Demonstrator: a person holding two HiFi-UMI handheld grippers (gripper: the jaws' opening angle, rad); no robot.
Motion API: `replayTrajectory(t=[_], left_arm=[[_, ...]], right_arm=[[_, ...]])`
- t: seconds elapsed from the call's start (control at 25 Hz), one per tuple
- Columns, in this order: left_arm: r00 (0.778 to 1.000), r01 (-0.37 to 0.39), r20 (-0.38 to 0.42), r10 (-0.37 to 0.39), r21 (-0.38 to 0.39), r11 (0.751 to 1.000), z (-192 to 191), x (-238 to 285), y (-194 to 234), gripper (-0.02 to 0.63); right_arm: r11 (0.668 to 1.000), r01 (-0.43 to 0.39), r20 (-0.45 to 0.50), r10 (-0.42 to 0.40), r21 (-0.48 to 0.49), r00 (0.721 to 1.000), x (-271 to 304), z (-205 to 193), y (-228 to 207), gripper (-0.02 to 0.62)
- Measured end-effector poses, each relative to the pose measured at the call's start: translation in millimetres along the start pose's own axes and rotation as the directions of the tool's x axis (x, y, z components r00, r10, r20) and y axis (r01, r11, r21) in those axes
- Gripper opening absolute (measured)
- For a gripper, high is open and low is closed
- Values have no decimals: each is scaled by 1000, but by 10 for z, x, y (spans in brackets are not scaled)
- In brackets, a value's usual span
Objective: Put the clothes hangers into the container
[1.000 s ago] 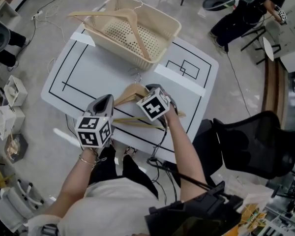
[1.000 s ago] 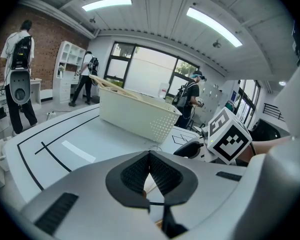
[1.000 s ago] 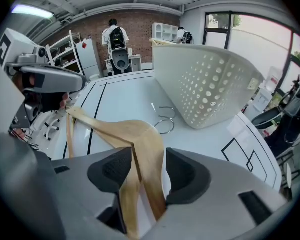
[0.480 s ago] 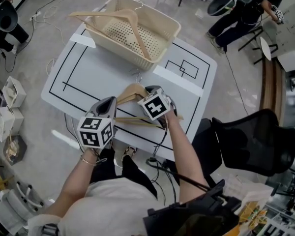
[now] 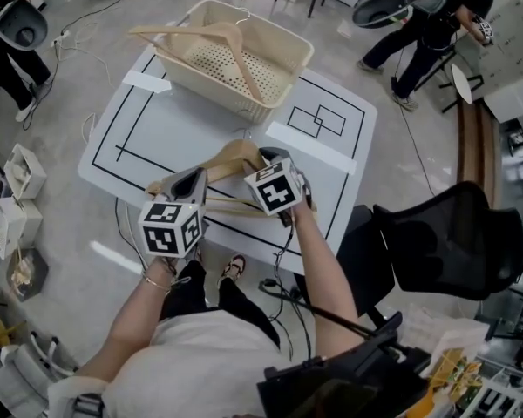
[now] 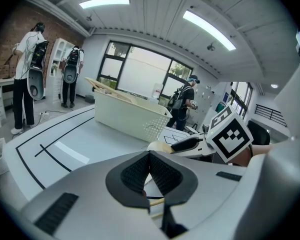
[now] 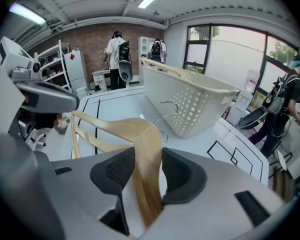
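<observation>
A wooden hanger (image 5: pixel 229 158) lies slanted over the near part of the white table (image 5: pixel 157 120). My right gripper (image 5: pixel 266 158) is shut on one arm of the hanger (image 7: pixel 140 134); its jaws have just been closing with that arm between the pads. The hanger's metal hook (image 7: pixel 166 115) points toward the cream perforated basket (image 5: pixel 303 56), which holds two more wooden hangers (image 5: pixel 229 43). My left gripper (image 5: pixel 190 183) hovers by the hanger's left end with its pads (image 6: pixel 140 170) meeting at the tips. A thin strip of wood shows through the gap beneath them.
Black lines and pale tape strips mark the tabletop. A black office chair (image 5: pixel 453 251) stands to the right of the table. People stand at the back right (image 5: pixel 418 33) and back left. Cables trail on the floor near the table's left corner.
The right gripper has risen a little with the hanger, whose left end now sits higher beside the left gripper. The left gripper has barely moved.
</observation>
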State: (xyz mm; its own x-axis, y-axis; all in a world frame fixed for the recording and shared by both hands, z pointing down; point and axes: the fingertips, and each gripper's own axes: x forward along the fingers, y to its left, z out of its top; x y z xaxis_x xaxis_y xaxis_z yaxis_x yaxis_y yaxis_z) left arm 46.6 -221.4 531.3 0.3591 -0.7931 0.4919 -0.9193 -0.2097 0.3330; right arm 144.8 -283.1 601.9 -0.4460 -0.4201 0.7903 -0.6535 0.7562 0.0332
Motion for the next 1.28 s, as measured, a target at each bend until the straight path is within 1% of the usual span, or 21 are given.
replayTrajectory(t=[0.2,0.4,0.56,0.84,1.04,1.28], left_arm=[[1000,2,24,-3,14,1000,73,-176,-29,0],[998,4,66,-7,45,999,245,-315,-69,0],[995,0,102,-7,69,998,410,-422,-107,0],[987,-21,161,5,102,995,723,-602,-57,0],[980,-23,200,6,80,997,987,-715,53,0],[968,-4,250,-17,85,996,1349,-811,192,0]], right_arm=[[998,56,91,-54,-17,994,-274,224,92,176],[997,81,168,-81,8,983,-520,480,156,176],[994,107,212,-109,22,971,-698,672,183,176],[988,147,249,-156,55,956,-930,1055,224,176],[984,165,267,-177,65,947,-1053,1338,278,176],[978,184,284,-205,100,937,-1131,1685,342,176]])
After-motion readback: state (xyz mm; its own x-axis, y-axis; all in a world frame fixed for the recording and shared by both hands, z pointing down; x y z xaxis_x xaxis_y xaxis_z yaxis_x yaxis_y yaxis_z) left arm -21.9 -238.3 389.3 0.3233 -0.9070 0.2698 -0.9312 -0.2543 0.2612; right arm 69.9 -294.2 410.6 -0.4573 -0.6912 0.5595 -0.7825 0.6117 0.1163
